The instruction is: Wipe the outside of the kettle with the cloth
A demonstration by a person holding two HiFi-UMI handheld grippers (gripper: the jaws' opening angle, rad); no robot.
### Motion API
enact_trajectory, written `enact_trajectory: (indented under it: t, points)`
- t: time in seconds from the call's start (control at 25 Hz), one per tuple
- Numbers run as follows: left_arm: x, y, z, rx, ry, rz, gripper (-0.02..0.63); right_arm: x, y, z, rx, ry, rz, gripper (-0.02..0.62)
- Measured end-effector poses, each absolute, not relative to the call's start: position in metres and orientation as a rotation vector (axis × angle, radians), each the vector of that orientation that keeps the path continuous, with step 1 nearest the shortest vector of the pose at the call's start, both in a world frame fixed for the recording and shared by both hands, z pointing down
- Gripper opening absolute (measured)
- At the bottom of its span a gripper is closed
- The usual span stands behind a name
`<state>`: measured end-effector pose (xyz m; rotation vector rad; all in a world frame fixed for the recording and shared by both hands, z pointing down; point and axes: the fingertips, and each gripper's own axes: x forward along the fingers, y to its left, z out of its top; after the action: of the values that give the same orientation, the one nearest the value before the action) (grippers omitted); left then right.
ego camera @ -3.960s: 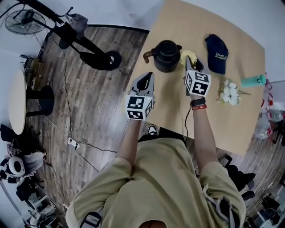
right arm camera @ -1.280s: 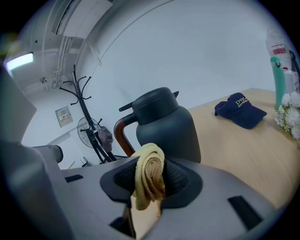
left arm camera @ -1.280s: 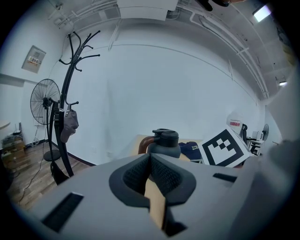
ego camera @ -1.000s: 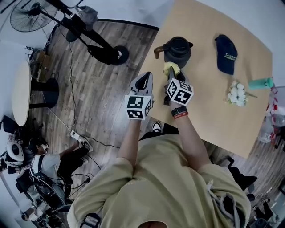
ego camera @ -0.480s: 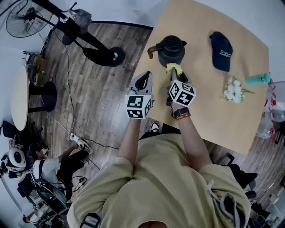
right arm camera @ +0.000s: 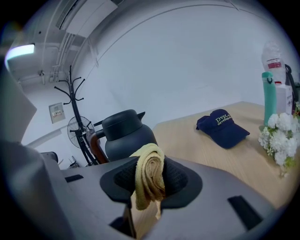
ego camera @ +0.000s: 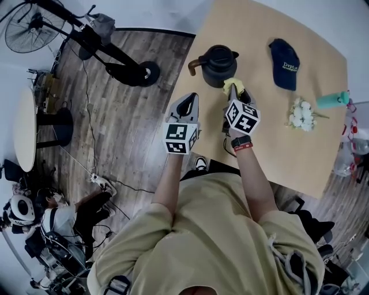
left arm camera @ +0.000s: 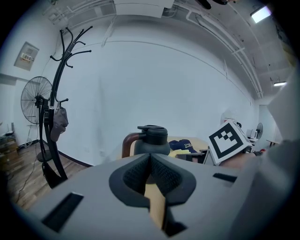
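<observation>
Looking down in the head view, the dark kettle stands on the desk, near its left edge. The right gripper is just beside the kettle, with the yellow cloth at its tip. The left gripper hangs apart from both. In the left gripper view, its fingers are pressed together with nothing between them. In the right gripper view, the fingers are closed on the rolled cloth, and the kettle stands behind it.

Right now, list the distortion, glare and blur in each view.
Head view: fisheye curves the table edges, light even, no blur. Left gripper view: black vignette, lamp glare top right, kettle sharp. Right gripper view: same vignette, ceiling light flare at left, cloth crisp.
</observation>
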<state>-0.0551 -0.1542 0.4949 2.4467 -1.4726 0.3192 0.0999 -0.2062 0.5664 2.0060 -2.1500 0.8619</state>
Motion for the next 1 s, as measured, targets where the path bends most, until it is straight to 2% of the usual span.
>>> enact_trajectory:
  t: [0.72, 1.0]
  points:
    - [-0.055, -0.155, 0.499, 2.452, -1.469, 0.337, 0.023, 0.143, -0.261, 0.573, 2.008, -2.095, 0.723, 0.130]
    - [-0.063, -0.156, 0.499, 2.441, -1.486, 0.334, 0.023, 0.142, -0.242, 0.567, 2.027, -2.093, 0.770, 0.130]
